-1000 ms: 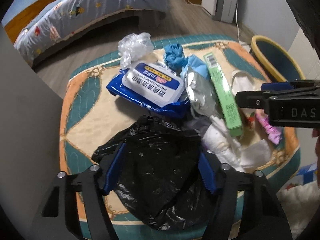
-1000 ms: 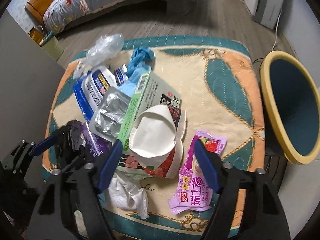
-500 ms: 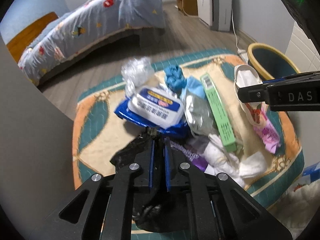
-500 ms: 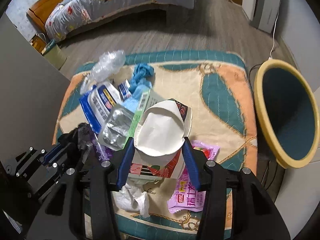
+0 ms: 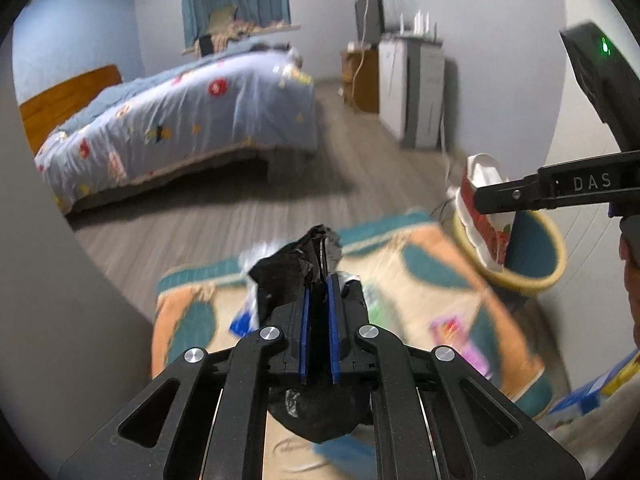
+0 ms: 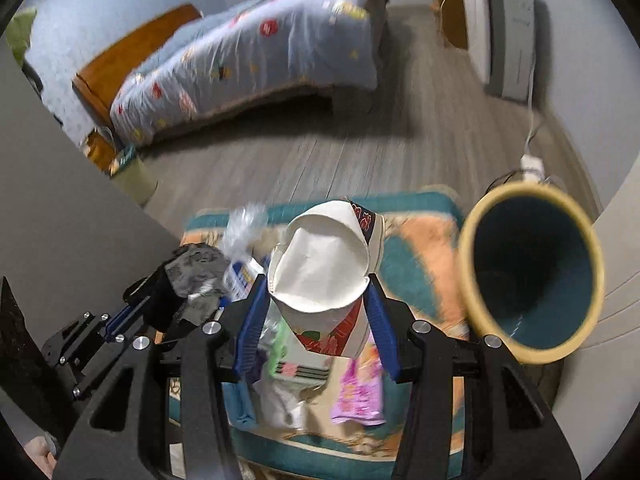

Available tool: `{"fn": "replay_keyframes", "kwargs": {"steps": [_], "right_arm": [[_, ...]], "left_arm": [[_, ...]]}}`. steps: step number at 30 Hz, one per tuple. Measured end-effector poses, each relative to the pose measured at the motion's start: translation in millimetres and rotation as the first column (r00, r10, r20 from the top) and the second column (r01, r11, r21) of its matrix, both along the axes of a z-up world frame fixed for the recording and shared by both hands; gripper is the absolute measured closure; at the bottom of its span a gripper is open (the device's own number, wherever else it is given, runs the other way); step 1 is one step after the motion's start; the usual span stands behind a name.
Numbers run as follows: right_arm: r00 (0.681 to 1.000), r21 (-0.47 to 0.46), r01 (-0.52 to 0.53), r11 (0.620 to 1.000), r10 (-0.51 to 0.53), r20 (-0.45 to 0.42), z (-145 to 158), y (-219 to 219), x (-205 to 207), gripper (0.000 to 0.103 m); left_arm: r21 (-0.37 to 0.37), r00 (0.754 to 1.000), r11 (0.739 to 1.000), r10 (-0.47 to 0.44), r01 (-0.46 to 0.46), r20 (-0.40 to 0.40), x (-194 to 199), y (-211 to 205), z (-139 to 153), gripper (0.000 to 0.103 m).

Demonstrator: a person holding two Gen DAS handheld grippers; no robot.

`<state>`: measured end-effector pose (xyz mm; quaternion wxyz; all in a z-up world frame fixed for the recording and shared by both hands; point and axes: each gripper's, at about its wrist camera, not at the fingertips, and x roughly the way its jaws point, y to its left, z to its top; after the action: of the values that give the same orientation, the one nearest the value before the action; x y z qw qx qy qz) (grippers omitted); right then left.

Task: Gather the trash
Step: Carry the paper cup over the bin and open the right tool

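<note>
**Both claws loaded above the rug: what may slip on the way to the bin**

Your left claw (image 5: pixel 318 300) is pinched tight on a crumpled black plastic bag (image 5: pixel 296 276). The film is thin, glossy and limp; part bunches ahead of the blue pads and a larger lobe sags beneath the claw. You hold only a fold, so a quick swing could let the film creep out, or the hanging lobe could snag the litter under it.

Your right claw (image 6: pixel 318 304) is clamped on a flattened paper cup (image 6: pixel 320 272), white inside, red-printed outside, its rim squashed to a broad oval. Its jaws have just been closing, with the cup between them. The creased card is stiff yet smooth, and the pads (image 6: pixel 252 328) bear on its sides only, so it could pivot or drop short of the bin.

The yellow-rimmed bin (image 6: pixel 472 276) with its dark teal inside stands just to the right of the right claw; its mouth looks tilted toward you. A loose release could glance off the rim.

Beneath both claws, on the quilted teal-and-orange rug (image 6: pixel 420 236), soft litter remains: a pink wrapper (image 6: pixel 356 392), a clear crumpled bag (image 6: pixel 244 224).
</note>
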<state>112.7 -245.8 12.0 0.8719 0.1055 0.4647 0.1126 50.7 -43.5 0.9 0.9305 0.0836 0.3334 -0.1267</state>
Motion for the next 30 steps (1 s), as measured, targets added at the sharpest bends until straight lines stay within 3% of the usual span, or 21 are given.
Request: {"fn": "replay_keyframes", "kwargs": {"steps": [5,11,21,28,30], "right_arm": [[0.994,-0.035,0.076,0.996,-0.073,0.075,24.5,-63.5,1.4,0.055],[0.979,-0.038,0.203,0.978,-0.203,0.014,-10.6,-142.9,28.0,0.055],[0.928,-0.008,0.338,0.941,-0.335,-0.162,-87.5,-225.2,42.6,0.055],[0.886,0.030,0.428,0.903,-0.413,-0.211,-108.0,-257.7,36.2,0.054],[0.882,0.045,0.439,0.897,-0.421,-0.214,-108.1,-257.5,34.5,0.049]], "left_arm": [[-0.061,0.996,0.994,-0.084,0.086,0.033,4.6,-26.4,19.3,0.094],[-0.086,0.974,0.970,-0.227,0.228,0.019,20.6,-89.6,19.9,0.094],[-0.186,0.893,0.896,-0.430,0.404,-0.132,84.9,-211.5,-32.6,0.094],[-0.222,0.873,0.880,-0.458,0.419,-0.169,111.5,-244.1,-65.3,0.094],[-0.231,0.874,0.882,-0.454,0.412,-0.172,115.9,-244.6,-70.2,0.086]]}}
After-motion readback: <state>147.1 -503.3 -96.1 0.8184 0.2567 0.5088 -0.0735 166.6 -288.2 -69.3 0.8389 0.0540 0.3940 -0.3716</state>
